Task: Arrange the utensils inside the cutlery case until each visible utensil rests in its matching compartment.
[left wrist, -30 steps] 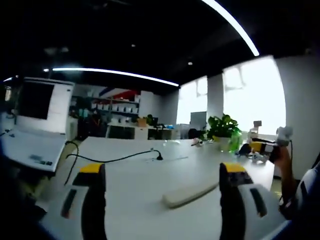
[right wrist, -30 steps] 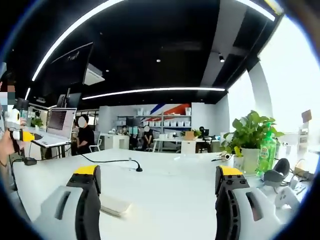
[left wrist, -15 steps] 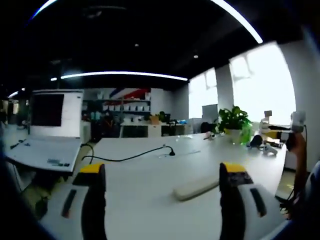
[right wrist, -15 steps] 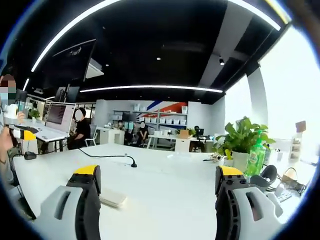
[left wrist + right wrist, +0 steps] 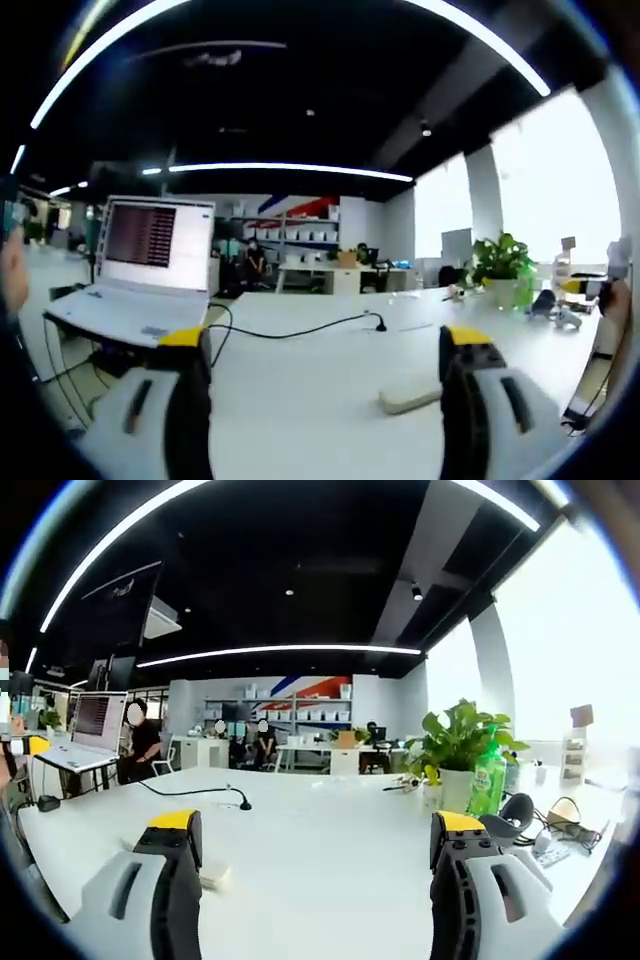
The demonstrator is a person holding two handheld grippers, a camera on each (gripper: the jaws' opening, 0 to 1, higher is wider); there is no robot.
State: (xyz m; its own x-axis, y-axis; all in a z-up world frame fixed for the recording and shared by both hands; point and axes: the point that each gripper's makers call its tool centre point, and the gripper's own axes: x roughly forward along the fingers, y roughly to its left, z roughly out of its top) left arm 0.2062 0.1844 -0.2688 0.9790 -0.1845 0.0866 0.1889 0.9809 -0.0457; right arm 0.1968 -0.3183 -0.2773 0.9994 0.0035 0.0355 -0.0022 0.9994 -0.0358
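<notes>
Right now I hold both the left tool [image 5: 325,395] and the right tool [image 5: 318,875] spread and empty above the white bench [image 5: 320,350], so I should dip toward the pale flat case [image 5: 410,397], whose compartments I cannot make out.

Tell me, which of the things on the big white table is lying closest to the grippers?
The flat cream-coloured slab, lying beside the left gripper; the open laptop and potted green plant sit farther back.

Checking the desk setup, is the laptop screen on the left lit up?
Yes, the open white laptop shows a lit screen with rows of text.
</notes>
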